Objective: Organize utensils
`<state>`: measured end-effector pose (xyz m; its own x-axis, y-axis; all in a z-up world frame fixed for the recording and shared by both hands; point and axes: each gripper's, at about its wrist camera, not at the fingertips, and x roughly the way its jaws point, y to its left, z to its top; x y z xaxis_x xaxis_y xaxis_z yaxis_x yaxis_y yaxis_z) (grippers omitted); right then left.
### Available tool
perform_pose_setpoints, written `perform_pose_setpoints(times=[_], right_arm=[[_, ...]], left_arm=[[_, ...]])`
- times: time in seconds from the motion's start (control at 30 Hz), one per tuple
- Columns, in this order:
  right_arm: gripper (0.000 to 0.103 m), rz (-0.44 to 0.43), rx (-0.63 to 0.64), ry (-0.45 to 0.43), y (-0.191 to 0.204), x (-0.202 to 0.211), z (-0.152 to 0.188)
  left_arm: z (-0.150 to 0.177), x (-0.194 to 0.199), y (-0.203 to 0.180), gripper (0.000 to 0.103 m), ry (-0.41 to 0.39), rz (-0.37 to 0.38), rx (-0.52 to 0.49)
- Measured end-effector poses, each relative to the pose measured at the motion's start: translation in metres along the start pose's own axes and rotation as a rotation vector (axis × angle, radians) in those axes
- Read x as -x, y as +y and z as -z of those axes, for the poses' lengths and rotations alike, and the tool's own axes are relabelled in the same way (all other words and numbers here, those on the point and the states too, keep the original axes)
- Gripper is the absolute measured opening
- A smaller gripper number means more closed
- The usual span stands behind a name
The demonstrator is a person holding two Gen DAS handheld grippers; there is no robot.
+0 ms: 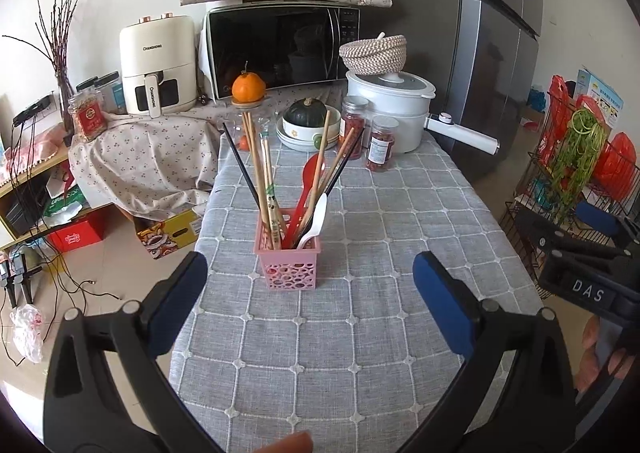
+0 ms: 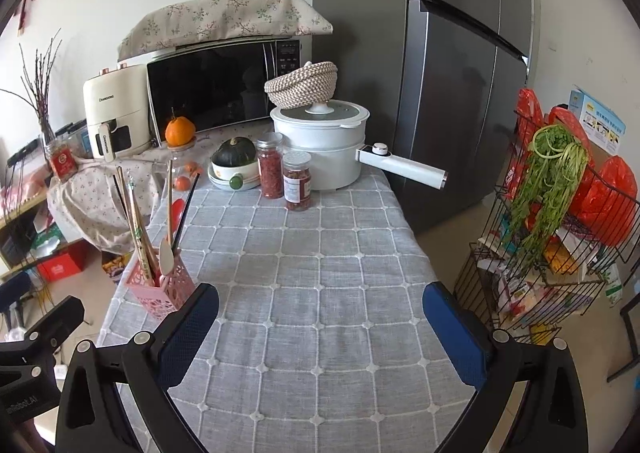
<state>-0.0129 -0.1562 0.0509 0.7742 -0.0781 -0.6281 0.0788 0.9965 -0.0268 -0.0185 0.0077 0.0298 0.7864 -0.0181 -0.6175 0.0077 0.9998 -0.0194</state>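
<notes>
The pink basket (image 1: 288, 253) stands upright on the grey checked surface (image 1: 360, 333), near its left edge and roughly midway along its length, well apart from the jars (image 1: 380, 145) and white pot (image 1: 390, 109) at the far end. It is already loaded: wooden chopsticks (image 1: 260, 173), black chopsticks (image 1: 240, 169), a red spoon (image 1: 306, 181) and a white spoon (image 1: 316, 217) all stand handle-down with their long axes close to vertical, fanning outward — some tips lean toward the far left corner, others toward the far right.

The left gripper (image 1: 310, 301) hovers just short of the basket with its fingers spread wide and nothing between them. The right gripper (image 2: 320, 321) is likewise wide open and empty, over bare cloth toward the near right part of the surface.

The main risk is the basket itself. It looks light and narrow, and the tall, splayed utensils likely make it top-heavy; a finger brushing a leaning chopstick could tip it toward the left edge and spill everything onto the floor. Pulling one utensil out at a slant could also drag its neighbours or lift the basket — a straight pull along the utensil's own axis seems safer.
</notes>
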Motion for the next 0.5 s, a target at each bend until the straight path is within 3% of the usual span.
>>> perform_pose_setpoints(times=[0.5], right_arm=[[0.103, -0.015, 0.0, 0.009, 0.0015, -0.0019, 0.0]], left_arm=[[0.0004, 0.001, -0.0026, 0.102, -0.002, 0.011, 0.008]])
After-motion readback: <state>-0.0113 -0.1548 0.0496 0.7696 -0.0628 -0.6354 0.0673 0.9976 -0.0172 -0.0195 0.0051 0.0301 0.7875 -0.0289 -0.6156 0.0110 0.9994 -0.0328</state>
